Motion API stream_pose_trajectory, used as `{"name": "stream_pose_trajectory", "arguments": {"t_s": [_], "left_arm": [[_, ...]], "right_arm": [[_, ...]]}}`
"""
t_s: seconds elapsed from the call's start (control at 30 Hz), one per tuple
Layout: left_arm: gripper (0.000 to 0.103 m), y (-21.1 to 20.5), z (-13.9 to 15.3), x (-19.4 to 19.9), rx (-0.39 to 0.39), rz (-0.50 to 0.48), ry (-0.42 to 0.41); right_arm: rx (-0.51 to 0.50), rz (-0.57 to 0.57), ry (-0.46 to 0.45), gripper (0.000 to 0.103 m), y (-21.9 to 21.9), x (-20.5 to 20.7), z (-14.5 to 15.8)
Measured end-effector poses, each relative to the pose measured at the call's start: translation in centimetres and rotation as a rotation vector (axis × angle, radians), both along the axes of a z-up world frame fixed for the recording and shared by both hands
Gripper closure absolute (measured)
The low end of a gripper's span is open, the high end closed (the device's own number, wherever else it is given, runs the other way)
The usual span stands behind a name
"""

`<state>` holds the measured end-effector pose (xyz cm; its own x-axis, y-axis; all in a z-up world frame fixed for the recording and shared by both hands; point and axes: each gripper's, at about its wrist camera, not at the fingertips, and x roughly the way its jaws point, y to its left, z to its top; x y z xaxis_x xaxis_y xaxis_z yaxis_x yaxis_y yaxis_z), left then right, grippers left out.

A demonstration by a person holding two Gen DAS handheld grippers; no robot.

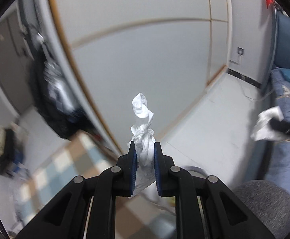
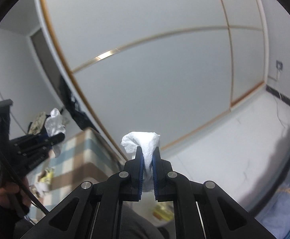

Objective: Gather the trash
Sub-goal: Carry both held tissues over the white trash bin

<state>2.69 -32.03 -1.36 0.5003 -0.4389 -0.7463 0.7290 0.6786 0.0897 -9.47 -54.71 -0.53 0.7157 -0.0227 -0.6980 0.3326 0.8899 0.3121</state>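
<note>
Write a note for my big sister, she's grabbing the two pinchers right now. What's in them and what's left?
Left gripper: shut on a twisted white tissue.
Right gripper: shut on a crumpled white tissue.
Done: both pieces picked up and held in the air.
Left: drop both in a bin; none clearly shows. More scraps lie on the checked cloth, probably next.

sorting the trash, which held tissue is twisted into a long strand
The tissue in the left gripper: it is wrung into a narrow knotted strand rising past the fingers. The right gripper holds a short, broad wad.
</note>
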Motion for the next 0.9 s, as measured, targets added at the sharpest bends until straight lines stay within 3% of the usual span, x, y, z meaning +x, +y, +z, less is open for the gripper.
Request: {"name": "stream_pose_trajectory", "arguments": {"t_s": [0.1, 0.3, 0.37, 0.43, 0.6, 0.9], "left_arm": [[0.092, -0.7, -1.9, 1.6, -0.041, -0.036, 0.212], [0.092, -2.4, -5.7, 3.2, -0.01, -0.087, 0.42], [0.092, -2.9, -8.0, 4.4, 0.001, -0.081, 0.579], [0.092, -3.2, -9.8, 5.2, 0.012, -0.058, 0.67], [0.092, -4.8, -12.2, 5.7, 0.061, -0.02, 0.756], [0.092, -6.9, -15.0, 6.4, 0.155, 0.024, 0.781]], "right_arm": [[0.07, -0.009, 0.06, 0.095, -1.1, 0.3, -2.9], [0.19, 0.068, 0.242, 0.095, -1.4, 3.0, -9.7], [0.227, 0.078, 0.277, 0.095, -1.5, 3.4, -11.6], [0.269, 0.081, 0.299, 0.095, -1.9, 3.4, -13.6], [0.382, 0.076, 0.369, 0.094, -2.6, 4.9, -18.2], [0.494, 0.129, 0.471, 0.092, -3.3, 7.4, -23.6]]}}
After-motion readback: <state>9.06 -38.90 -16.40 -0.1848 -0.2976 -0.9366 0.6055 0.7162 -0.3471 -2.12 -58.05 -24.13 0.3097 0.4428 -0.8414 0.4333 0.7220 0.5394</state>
